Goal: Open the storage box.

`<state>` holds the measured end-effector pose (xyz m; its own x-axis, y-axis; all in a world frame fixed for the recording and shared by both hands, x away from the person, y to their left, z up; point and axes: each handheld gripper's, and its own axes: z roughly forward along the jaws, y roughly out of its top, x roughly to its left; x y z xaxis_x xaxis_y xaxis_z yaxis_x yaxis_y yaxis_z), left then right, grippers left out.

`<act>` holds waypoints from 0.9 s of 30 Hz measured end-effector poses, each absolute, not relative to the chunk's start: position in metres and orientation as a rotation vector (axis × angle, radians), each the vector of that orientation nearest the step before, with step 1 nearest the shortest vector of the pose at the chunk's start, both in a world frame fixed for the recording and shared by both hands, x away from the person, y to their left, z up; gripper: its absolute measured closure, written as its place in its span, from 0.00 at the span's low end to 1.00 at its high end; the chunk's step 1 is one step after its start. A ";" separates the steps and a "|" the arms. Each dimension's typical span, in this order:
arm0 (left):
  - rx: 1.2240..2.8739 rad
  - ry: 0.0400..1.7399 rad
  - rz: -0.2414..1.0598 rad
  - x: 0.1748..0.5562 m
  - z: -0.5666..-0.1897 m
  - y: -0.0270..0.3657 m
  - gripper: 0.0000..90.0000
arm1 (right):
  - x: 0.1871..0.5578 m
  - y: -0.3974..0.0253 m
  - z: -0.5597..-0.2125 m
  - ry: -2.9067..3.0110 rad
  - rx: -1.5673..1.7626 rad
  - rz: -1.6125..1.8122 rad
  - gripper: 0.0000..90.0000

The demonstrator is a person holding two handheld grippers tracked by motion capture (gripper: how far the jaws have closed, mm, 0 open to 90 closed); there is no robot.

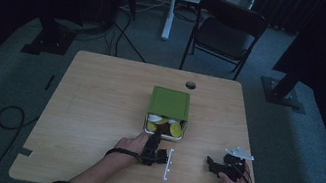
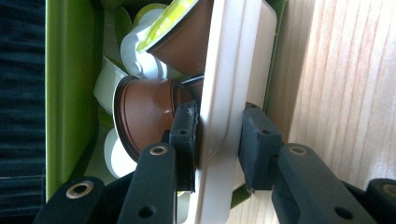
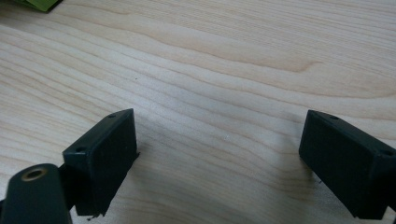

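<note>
Thin white plastic, the tray front [image 2: 224, 116] looks light, stiff and slick; left tongs [image 2: 218, 135] pinch it squarely at the lip. Right tongs [image 3: 219, 163] sit spread over bare desk [image 3: 224, 70], four o'clock of the green box [image 1: 169, 103].

White tray [image 2: 229, 93] – capsule-filled, half-drawn from the green box [image 1: 169, 103].

A pale wood-grain table [image 3: 224, 60] with a smooth matt finish is seen. The tray [image 2: 229, 93] is of smooth, slightly glossy white plastic, the capsules [image 2: 144, 116] of shiny brown plastic, the box [image 2: 70, 93] of matt green card. Matt black plastic jaws are shown.
</note>
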<state>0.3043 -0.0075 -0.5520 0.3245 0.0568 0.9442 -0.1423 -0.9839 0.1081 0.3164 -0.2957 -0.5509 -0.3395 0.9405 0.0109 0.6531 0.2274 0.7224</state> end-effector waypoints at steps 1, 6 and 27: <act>2.412 -0.086 1.736 0.304 -0.552 -0.007 0.78 | 0.316 -0.296 -0.551 2.076 1.464 0.897 0.12; 2.423 -0.113 1.743 0.304 -0.552 -0.008 0.79 | 0.316 -0.296 -0.551 2.077 1.464 0.896 0.12; 2.424 -0.159 1.729 0.288 -0.551 -0.004 0.80 | 0.316 -0.296 -0.551 2.077 1.463 0.895 0.12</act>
<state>0.2878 -0.0039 -0.5510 0.3262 0.0061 0.9453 -0.1787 -0.9816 0.0680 0.3165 -0.2958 -0.5509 -0.3404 0.9402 0.0094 0.6523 0.2289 0.7226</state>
